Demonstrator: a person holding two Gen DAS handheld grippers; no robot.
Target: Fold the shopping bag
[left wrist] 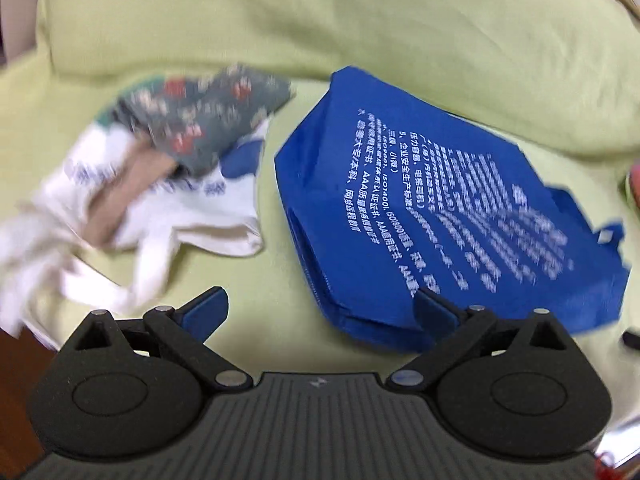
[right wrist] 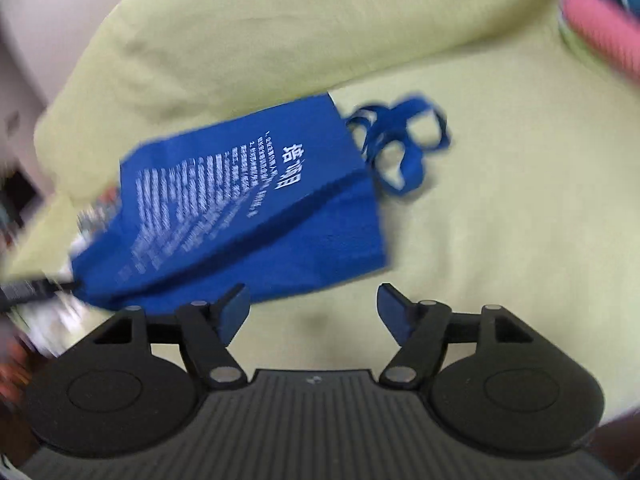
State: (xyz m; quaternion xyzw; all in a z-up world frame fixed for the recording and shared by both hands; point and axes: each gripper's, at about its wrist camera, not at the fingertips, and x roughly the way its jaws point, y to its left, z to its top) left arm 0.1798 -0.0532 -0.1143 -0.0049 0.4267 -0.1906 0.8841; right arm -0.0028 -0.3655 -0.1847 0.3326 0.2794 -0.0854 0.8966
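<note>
A blue shopping bag (left wrist: 432, 216) with white print lies flat on the light green sofa seat (left wrist: 256, 292). In the left wrist view my left gripper (left wrist: 322, 304) stands open just in front of the bag's near edge, nothing between its fingers; its right finger overlaps the bag's corner. In the right wrist view the same bag (right wrist: 240, 216) lies ahead and to the left, its blue handles (right wrist: 404, 140) spread on the seat beyond it. My right gripper (right wrist: 314, 300) is open over bare seat cloth, close to the bag's near edge, and holds nothing.
To the left of the blue bag lies a heap of other bags: a white one (left wrist: 132, 216) and a dark flowered one (left wrist: 208, 120). The sofa back cushion (left wrist: 320, 20) rises behind. A pink object (right wrist: 600, 32) lies at the far right.
</note>
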